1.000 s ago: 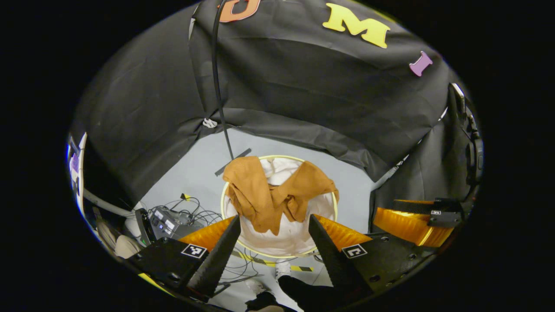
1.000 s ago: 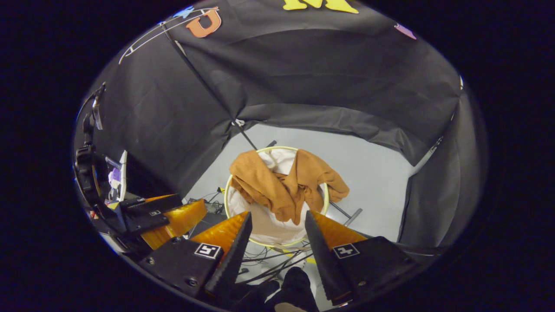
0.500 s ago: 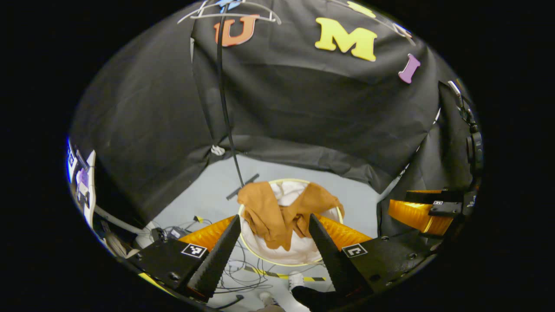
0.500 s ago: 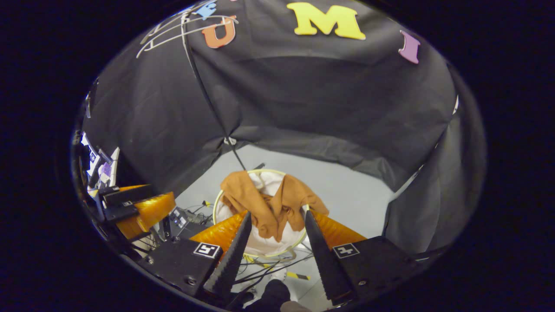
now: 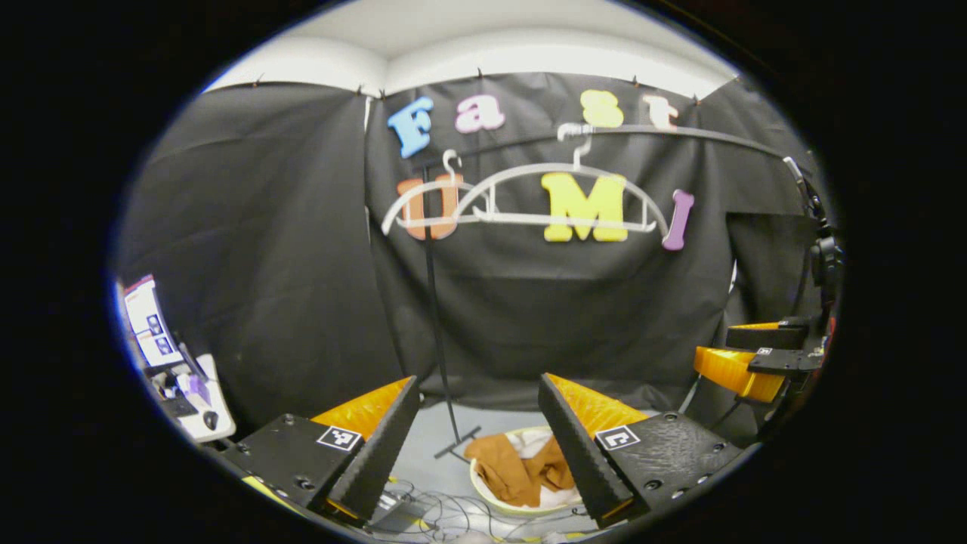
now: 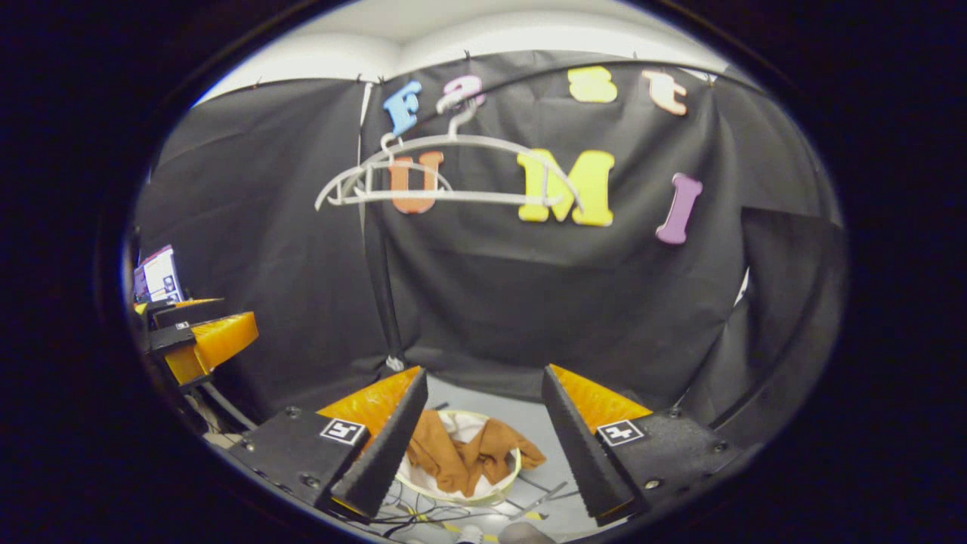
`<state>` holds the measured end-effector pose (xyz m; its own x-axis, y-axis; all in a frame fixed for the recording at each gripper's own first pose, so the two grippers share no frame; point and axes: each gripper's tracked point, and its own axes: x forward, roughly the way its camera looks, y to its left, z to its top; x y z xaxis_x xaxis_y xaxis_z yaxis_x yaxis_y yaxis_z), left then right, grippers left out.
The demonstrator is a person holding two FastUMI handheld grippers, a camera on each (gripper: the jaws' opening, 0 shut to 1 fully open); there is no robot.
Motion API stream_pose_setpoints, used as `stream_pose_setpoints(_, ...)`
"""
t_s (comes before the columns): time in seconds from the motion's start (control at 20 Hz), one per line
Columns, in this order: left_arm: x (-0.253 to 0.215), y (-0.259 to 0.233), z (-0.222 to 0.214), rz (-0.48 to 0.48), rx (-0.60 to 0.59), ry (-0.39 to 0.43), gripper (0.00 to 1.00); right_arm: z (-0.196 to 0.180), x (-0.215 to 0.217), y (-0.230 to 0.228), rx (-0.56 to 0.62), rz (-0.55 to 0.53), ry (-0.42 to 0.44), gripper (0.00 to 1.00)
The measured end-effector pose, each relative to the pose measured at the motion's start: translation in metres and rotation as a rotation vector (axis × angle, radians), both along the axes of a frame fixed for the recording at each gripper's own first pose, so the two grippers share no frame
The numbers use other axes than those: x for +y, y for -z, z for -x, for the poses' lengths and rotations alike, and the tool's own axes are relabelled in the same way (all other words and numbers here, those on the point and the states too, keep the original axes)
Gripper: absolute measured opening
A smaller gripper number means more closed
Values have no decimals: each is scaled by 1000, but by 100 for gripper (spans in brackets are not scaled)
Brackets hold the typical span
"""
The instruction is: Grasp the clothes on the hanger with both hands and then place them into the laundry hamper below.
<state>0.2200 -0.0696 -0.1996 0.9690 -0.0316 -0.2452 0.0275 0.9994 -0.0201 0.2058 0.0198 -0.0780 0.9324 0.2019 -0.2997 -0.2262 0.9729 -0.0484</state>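
Note:
The brown garment lies crumpled in the round white laundry hamper on the grey floor, one part draped over the rim. Bare white hangers hang from the black rail high up. My left gripper is open and holds nothing, raised well above the hamper. My right gripper is open too, with nothing between its fingers. In the left gripper view the right gripper shows at the right edge. The left gripper shows at the left edge of the right gripper view.
A black rack pole stands beside the hamper, its foot on the floor. Loose cables lie in front of the hamper. A white device with a screen sits at the far left. Black cloth walls enclose the booth.
Both grippers have lifted and tilted up from over the hamper, so the hamper with the garment dropped low in both views and the hangers came into sight. Both stayed open.

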Motion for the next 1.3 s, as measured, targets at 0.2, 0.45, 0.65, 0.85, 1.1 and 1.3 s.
stream_pose_setpoints(0.2,14,-34,32,8,-98,12,100,58,13,-57,-127,-65,17,100)
stream_pose_setpoints(0.45,29,-81,84,32,-167,22,100,110,5,-95,-207,-86,31,99)
stream_pose_setpoints(0.65,26,-111,114,24,-260,6,100,140,-10,-112,-244,-109,44,100)
stream_pose_setpoints(0.85,13,-127,133,34,-307,-26,100,164,-40,-114,-265,-100,60,100)
stream_pose_setpoints(1.1,-3,-119,139,7,-266,-19,100,174,-47,-119,-302,-100,59,100)
stream_pose_setpoints(1.3,-4,-124,143,9,-274,-21,100,178,-44,-121,-307,-94,54,100)
